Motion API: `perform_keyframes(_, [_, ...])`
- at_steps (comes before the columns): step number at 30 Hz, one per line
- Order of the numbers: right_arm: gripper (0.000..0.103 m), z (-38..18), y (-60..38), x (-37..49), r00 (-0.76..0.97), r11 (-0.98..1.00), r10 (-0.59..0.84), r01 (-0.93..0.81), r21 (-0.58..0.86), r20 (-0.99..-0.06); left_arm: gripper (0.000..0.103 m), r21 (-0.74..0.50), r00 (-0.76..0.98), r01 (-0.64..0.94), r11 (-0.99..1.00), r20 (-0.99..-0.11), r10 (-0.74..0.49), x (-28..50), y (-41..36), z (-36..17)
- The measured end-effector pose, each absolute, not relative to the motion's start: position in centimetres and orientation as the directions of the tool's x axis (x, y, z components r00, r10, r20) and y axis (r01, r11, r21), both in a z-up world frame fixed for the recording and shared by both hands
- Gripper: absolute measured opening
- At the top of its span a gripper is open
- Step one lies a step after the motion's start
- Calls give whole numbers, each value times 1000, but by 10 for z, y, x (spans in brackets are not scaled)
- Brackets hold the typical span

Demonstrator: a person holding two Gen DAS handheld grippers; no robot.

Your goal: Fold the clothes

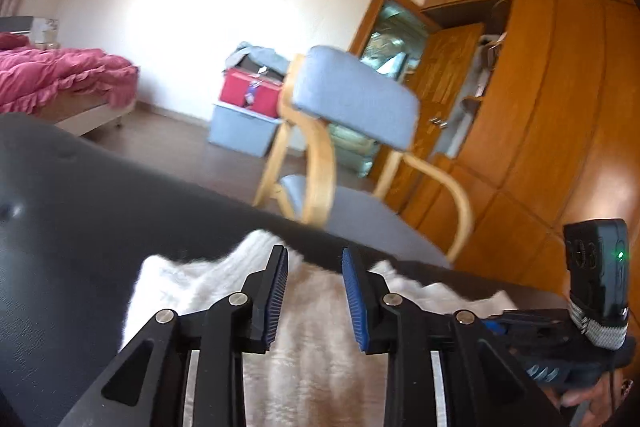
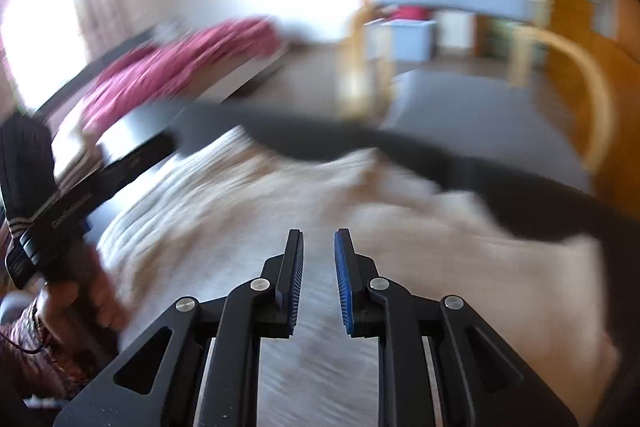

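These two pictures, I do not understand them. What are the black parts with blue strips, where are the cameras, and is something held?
No robot here: a person carries a hand-held gripper in each hand, each with a camera looking along its two fingers. One picture shows the left hand-held gripper, the other the right hand-held gripper. The blue strips are gripping pads. A cream knitted garment lies on a dark table, with a grey chair behind. Both stand open over the cloth, holding nothing.
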State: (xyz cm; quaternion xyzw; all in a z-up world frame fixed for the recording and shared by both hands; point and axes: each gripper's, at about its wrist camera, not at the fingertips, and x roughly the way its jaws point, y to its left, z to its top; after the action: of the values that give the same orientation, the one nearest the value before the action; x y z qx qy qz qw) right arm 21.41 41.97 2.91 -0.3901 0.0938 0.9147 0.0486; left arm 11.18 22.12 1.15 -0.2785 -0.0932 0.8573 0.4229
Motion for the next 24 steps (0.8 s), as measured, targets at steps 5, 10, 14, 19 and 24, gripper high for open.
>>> perform_keyframes(5, [37,2,434,183,-643,-945,187,-325,44,-743,28,-490,-430,-516,-703,-562,707,72,221,-18])
perform_keyframes(10, [37,4,443,196,-673,-927,171,-357,114,-720,28,-451,-461,-511,-732,-574,676,74,224,-17])
perform_keyframes(14, [37,16,438,204,-738,-931,145,-327,161,-659,28,-412,-480,-510,-755,-593,647,76,227,-17])
perform_keyframes(19, [37,25,408,202,-747,-957,-8,-186,221,-665,28,-392,-485,-512,-764,-603,634,77,229,-18])
perform_keyframes(24, [37,4,398,181,-694,-964,8,-196,178,-720,28,-389,-485,-511,-767,-606,631,76,231,-18])
